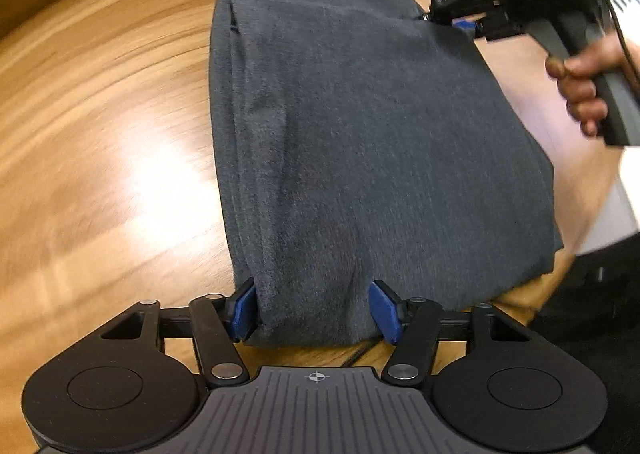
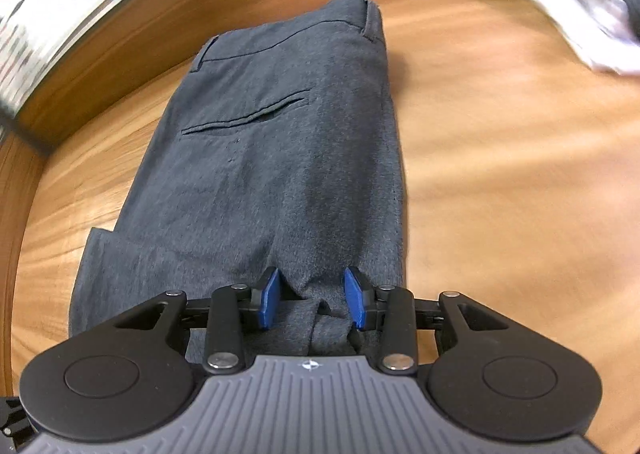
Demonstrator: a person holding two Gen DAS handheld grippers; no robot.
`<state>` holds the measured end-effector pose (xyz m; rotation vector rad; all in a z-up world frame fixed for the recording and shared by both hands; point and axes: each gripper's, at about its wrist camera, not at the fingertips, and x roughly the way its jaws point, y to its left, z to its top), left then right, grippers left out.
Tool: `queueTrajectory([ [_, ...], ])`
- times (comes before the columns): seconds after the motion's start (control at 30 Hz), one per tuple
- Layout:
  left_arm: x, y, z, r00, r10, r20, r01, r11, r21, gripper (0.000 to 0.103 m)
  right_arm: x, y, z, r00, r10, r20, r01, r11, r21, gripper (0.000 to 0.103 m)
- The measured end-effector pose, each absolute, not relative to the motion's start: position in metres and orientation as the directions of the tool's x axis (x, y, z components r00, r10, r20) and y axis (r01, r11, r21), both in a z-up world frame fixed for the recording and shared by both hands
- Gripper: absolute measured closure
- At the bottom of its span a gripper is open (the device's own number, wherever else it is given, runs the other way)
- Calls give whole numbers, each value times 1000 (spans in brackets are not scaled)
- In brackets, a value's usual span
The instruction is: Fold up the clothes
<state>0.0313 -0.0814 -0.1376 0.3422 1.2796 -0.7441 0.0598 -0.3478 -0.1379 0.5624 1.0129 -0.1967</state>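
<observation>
Dark grey trousers (image 1: pixel 340 126) lie folded lengthwise on the wooden table (image 1: pixel 100 134), back pocket up. My left gripper (image 1: pixel 314 310) is open, its blue pads either side of the near folded end of the trousers. My right gripper (image 2: pixel 312 300) is open with bunched grey fabric of the trousers (image 2: pixel 260 142) between its blue pads; the pads stand apart from the cloth. In the left wrist view the right gripper (image 1: pixel 460 20) shows at the trousers' far right edge, held by a hand.
The table (image 2: pixel 500 174) has bare wood to the left and right of the trousers. A white and dark pile of other clothes (image 2: pixel 580 14) lies at the far right. The table edge (image 1: pixel 560 266) runs close by the trousers on the right.
</observation>
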Motion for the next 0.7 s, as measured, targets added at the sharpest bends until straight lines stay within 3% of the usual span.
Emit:
queueTrajectory([
  [0.23,49,-82,-134,182,-294,-938,494,853,-171,45,138,-342,-134,500,195,-844,217,915,339,61],
  [0.43,65,-90,-129,222,-277,-935,438,885,-158,46,181,-344,-131,488,248,-837,94,938,333,61],
  [0.7,64,-65,-101,258,-346,-902,380,895,-234,62,148,-366,-97,546,322,-774,-60,936,347,53],
])
